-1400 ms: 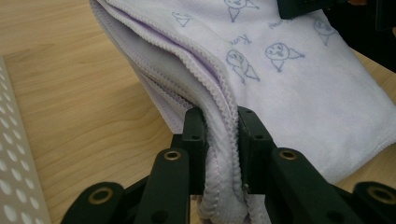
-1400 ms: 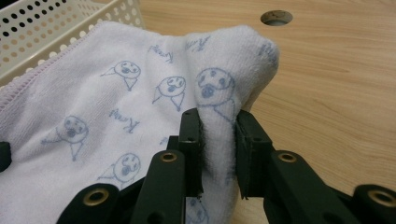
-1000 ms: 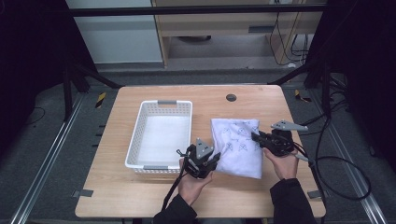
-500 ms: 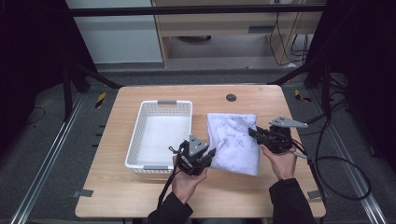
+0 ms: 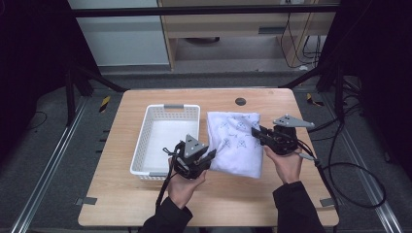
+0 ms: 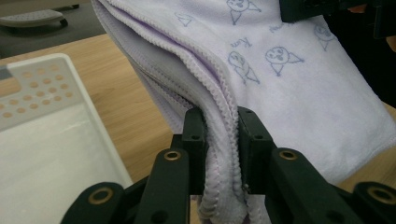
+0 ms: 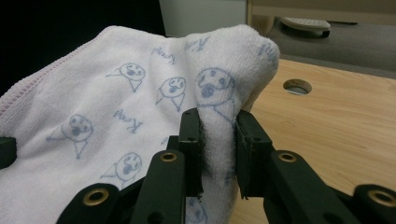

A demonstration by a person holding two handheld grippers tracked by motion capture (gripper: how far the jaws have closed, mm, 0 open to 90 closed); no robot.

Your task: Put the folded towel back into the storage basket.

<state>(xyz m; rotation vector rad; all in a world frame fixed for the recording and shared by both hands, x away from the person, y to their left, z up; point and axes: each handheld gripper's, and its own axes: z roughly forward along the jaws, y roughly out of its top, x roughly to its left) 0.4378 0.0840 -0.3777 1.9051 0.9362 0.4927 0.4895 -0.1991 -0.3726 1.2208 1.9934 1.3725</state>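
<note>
A folded white towel (image 5: 235,143) with small blue printed figures lies on the wooden table, right of the white basket (image 5: 145,141). My left gripper (image 5: 206,158) is shut on the towel's near left edge; in the left gripper view the stitched hem (image 6: 222,135) is pinched between both jaws. My right gripper (image 5: 257,133) is shut on the towel's right edge, and the right gripper view has a fold of towel (image 7: 217,116) clamped and raised off the table.
The basket's floor (image 6: 42,158) is bare and sits close to my left gripper. A round cable hole (image 5: 240,101) is in the table behind the towel. Cables trail off the right side. Table edges drop to a dark floor.
Both grippers have shifted slightly left with the towel held between them; the towel now lies nearer the basket.
</note>
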